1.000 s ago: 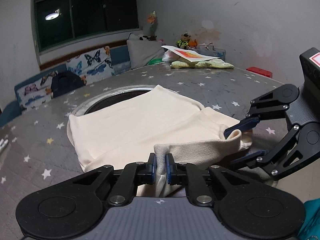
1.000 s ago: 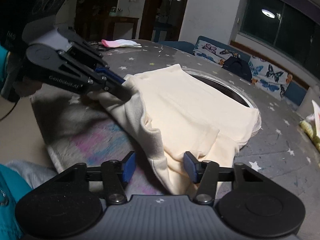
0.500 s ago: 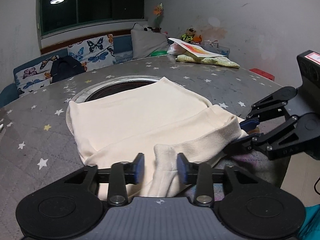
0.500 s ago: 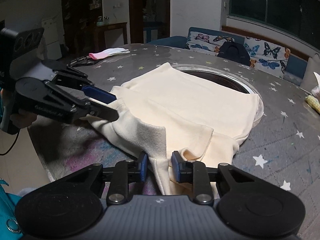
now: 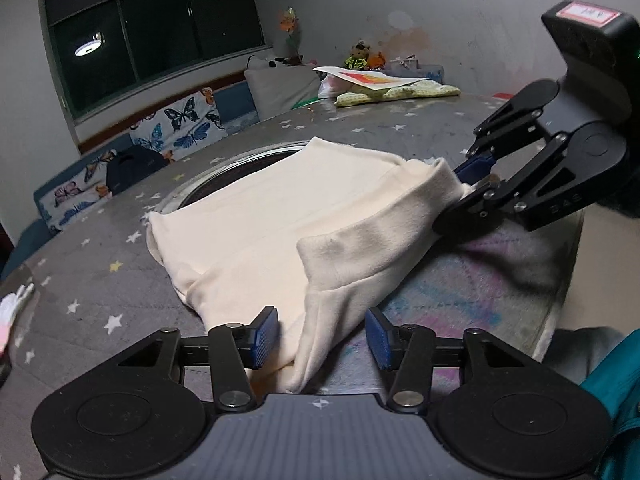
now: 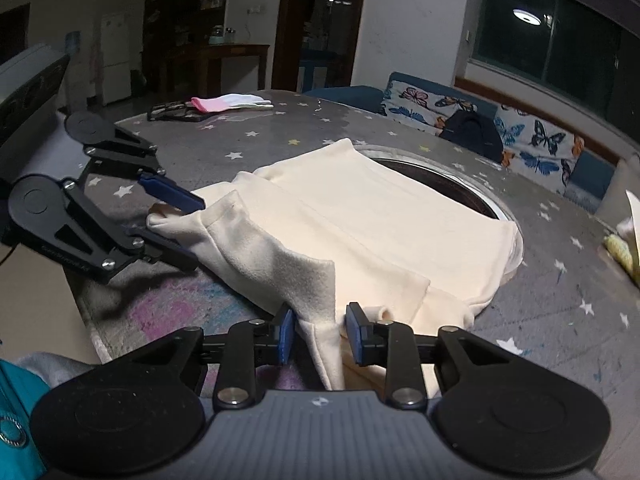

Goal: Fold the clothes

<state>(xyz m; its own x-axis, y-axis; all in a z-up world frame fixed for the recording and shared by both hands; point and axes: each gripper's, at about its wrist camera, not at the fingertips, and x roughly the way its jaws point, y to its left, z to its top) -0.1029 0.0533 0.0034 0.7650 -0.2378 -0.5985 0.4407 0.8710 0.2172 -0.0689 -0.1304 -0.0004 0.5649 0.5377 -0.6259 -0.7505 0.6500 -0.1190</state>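
A cream-coloured garment (image 5: 280, 216) lies partly folded on a round grey worktop (image 5: 92, 280) patterned with small stars, its far edge hanging over a dark circular opening (image 6: 440, 180) in the middle of the worktop. The near edge of the garment is lifted into a ridge between two handheld grippers at the worktop's near rim. The left gripper (image 5: 320, 336) has its blue pads (image 5: 264, 336) spread with clear gaps on both sides of a hanging fold of the cloth; its jaws are closing, and the fold sits between them without being pressed. The right gripper (image 6: 320, 336) is narrower, with a fold of the cloth between its pads; its jaws are opening, and a small gap shows on each side of the fabric. Under the near edge of the garment a patch of pink and blue colour (image 5: 460, 292) shows on the surface. A pink and white glove (image 6: 228, 101) lies at the far side of the worktop. Beyond it stands a bench with butterfly-print cushions (image 6: 532, 140) below a dark window (image 5: 152, 40).
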